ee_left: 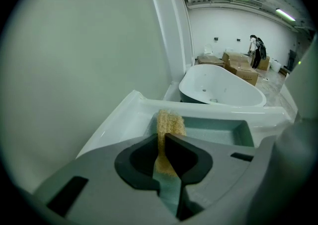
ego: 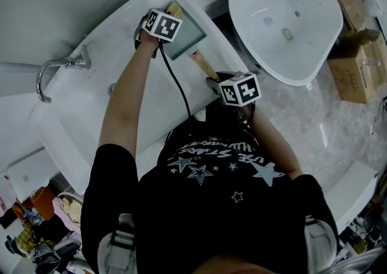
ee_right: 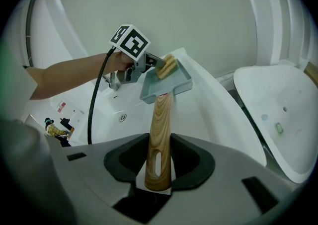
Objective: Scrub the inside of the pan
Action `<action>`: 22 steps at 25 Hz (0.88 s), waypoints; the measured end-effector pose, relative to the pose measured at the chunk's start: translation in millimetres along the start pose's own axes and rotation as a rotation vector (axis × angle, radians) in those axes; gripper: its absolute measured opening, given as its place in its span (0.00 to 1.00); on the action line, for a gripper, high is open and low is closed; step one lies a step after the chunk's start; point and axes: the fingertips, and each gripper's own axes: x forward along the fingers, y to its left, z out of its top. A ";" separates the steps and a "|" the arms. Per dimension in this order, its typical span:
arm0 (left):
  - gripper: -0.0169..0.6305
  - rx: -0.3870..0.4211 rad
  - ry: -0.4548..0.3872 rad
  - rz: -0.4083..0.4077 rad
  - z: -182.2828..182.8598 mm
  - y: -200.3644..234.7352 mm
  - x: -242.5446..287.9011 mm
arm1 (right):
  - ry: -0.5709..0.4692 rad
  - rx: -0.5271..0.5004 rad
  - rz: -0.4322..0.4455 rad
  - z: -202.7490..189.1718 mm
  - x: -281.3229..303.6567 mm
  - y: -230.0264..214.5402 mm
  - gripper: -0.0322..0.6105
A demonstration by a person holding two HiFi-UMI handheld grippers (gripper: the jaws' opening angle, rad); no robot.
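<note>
Both gripping: left tongs (ee_left: 163,139) clamp scrub pad (ee_left: 170,121) at far corner of pan (ee_left: 218,130); right tongs (ee_right: 160,142) clamp its wooden handle (ee_right: 161,119).

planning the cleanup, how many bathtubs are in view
2: the long bathtub with the faucet at left, and the rounded bathtub at upper right. A white shape at lower right may be another.

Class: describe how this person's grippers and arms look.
The left gripper and right gripper both have grey bodies, dark curved jaws and a cube of black-and-white square markers. A black cable trails from the left one. Arms bare below a black short-sleeved T-shirt with white stars.
</note>
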 end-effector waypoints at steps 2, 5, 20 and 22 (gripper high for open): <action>0.10 -0.026 -0.030 -0.010 0.6 -2.1 -10.1 | -0.008 -0.011 -0.024 -0.2 0.5 0.2 0.25; 0.10 -0.061 -0.062 -0.022 -4.0 -4.2 -25.8 | -0.020 -0.012 -0.045 0.7 1.4 3.4 0.26; 0.10 -0.118 -0.165 -0.050 -34.9 -25.4 -100.5 | -0.135 0.020 -0.139 0.7 -33.7 7.0 0.31; 0.10 -0.131 -0.173 -0.051 -40.2 -29.7 -109.4 | -0.154 0.017 -0.148 2.5 -41.8 8.3 0.31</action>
